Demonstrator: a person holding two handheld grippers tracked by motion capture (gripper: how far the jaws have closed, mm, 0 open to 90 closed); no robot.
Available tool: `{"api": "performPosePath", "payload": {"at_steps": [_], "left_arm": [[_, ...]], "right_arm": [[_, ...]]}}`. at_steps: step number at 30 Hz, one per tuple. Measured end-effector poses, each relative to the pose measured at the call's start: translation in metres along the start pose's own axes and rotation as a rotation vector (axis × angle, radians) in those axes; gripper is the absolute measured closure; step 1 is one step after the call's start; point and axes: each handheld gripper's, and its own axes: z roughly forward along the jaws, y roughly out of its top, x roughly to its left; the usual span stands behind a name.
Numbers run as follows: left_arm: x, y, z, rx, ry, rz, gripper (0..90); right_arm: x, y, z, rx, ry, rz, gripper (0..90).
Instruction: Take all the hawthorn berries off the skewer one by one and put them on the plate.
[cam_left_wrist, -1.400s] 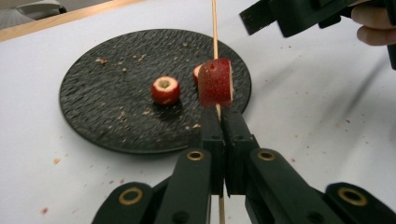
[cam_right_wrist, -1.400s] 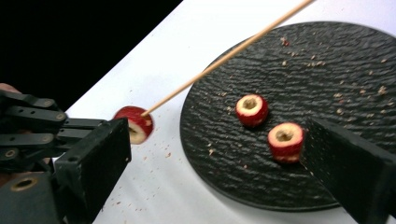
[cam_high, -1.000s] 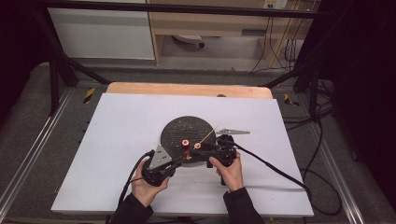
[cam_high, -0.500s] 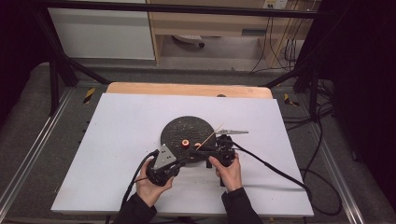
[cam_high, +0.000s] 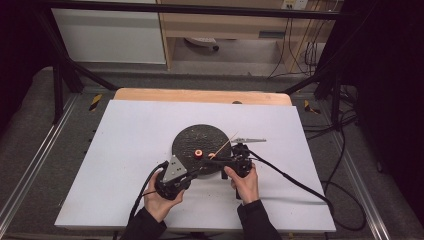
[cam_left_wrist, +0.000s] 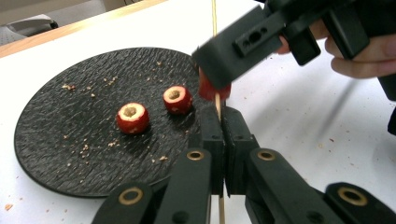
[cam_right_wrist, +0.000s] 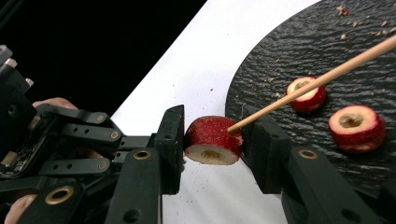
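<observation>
Both hands come in over the near edge of the counter, side by side and close together. The left gripper points away from the person toward the black plate, its jaws pressed tight on a thin wooden skewer that rises between them and slants off toward the far right corner. The right gripper reaches in level from the right, crossing just ahead of the left one; its jaws have just been closing and now clamp a red fruit slice at the plate's near rim, with the skewer's tip touching the slice. Two more cored red slices lie on the plate amid crumbs.
</observation>
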Motion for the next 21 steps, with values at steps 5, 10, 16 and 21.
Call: {"api": "performPosePath", "payload": {"at_steps": [5,10,16,21], "left_arm": [[0.003,-0.003,-0.006,0.000,0.003,-0.001,87.9],[0.007,-0.009,-0.012,0.001,0.006,-0.010,87.9],[0.012,-0.017,-0.023,0.002,0.002,-0.013,87.9],[0.015,-0.025,-0.031,0.013,0.004,-0.008,87.8]], "right_arm": [[-0.003,0.006,-0.003,-0.016,-0.011,0.003,61.1],[-0.007,0.014,-0.005,-0.034,-0.021,0.018,61.2],[-0.013,0.026,-0.011,-0.060,-0.049,0.030,61.3],[-0.017,0.033,-0.014,-0.078,-0.071,0.036,61.4]]}}
